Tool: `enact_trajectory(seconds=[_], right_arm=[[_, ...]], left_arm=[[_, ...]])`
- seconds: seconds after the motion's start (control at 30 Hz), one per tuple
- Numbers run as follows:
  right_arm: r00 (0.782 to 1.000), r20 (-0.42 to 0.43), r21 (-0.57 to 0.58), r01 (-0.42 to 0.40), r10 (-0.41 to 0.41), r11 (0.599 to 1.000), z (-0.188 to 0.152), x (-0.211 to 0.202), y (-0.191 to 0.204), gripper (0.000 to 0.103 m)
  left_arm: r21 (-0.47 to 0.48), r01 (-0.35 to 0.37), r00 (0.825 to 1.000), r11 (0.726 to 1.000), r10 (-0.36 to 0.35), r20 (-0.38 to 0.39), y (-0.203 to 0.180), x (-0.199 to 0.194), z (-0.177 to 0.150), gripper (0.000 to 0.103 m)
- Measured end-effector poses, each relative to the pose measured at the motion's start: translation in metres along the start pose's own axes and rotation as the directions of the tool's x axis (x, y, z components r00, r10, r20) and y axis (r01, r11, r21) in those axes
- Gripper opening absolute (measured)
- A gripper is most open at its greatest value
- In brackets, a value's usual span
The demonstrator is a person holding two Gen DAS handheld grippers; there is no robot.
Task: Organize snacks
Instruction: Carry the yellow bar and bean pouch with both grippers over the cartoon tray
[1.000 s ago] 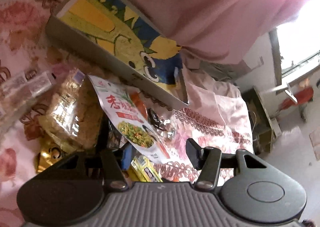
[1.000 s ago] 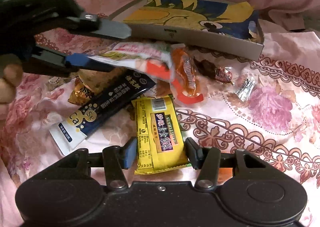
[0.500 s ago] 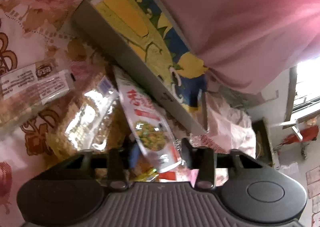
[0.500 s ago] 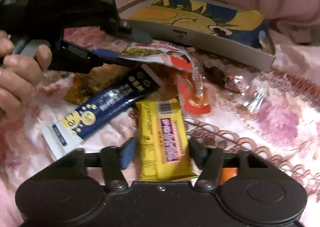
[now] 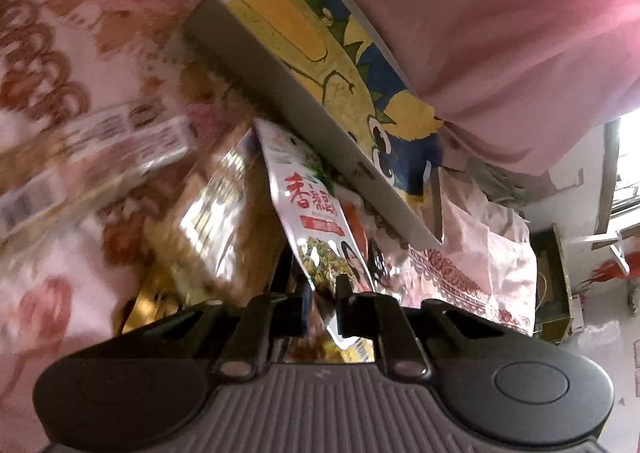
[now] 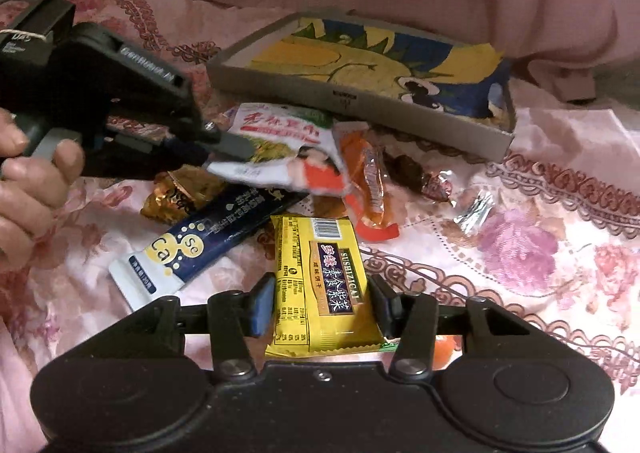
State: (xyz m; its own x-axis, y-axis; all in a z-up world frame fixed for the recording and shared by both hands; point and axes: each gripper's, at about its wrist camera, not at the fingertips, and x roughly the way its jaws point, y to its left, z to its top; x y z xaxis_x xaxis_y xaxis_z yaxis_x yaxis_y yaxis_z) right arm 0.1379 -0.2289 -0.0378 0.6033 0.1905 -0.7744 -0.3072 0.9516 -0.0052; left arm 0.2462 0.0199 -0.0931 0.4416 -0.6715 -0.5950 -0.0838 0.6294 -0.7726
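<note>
I count one shallow grey cardboard tray [image 6: 360, 101], empty; my left gripper [image 5: 322, 303] is closing on the white snack pouch [image 5: 316, 213]; my right gripper [image 6: 320, 303] straddles one yellow biscuit packet [image 6: 320, 277], narrow, not pressing.

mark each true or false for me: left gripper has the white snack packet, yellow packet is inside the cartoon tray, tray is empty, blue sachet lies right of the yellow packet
1. The left gripper has the white snack packet between its closing jaws. True.
2. The yellow packet is inside the cartoon tray. False: it lies on the floral cloth, between the right gripper's fingers.
3. The tray holds no snacks. True: only its printed bottom shows.
4. The blue sachet lies right of the yellow packet in the right wrist view. False: it lies to the left.
</note>
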Motion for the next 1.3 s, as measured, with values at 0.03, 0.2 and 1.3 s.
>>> enact_trajectory(seconds=[0.03, 0.2, 1.3], right_arm=[[1.000, 0.002, 0.000, 0.002, -0.002, 1.000, 0.000, -0.003, 0.000, 0.051], [0.999, 0.042, 0.000, 0.012, -0.012, 1.000, -0.001, -0.018, 0.002, 0.050], [0.965, 0.225, 0.096, 0.115, -0.134, 0.989, 0.006, -0.058, -0.030, 0.049]], left_arm=[[0.001, -0.003, 1.000, 1.000, 0.003, -0.007, 0.000, -0.004, -0.003, 0.010], [0.020, 0.011, 1.000, 1.000, -0.011, -0.010, -0.005, -0.021, -0.013, 0.004], [0.106, 0.170, 0.977, 0.980, -0.182, 0.113, -0.043, -0.074, -0.008, 0.002]])
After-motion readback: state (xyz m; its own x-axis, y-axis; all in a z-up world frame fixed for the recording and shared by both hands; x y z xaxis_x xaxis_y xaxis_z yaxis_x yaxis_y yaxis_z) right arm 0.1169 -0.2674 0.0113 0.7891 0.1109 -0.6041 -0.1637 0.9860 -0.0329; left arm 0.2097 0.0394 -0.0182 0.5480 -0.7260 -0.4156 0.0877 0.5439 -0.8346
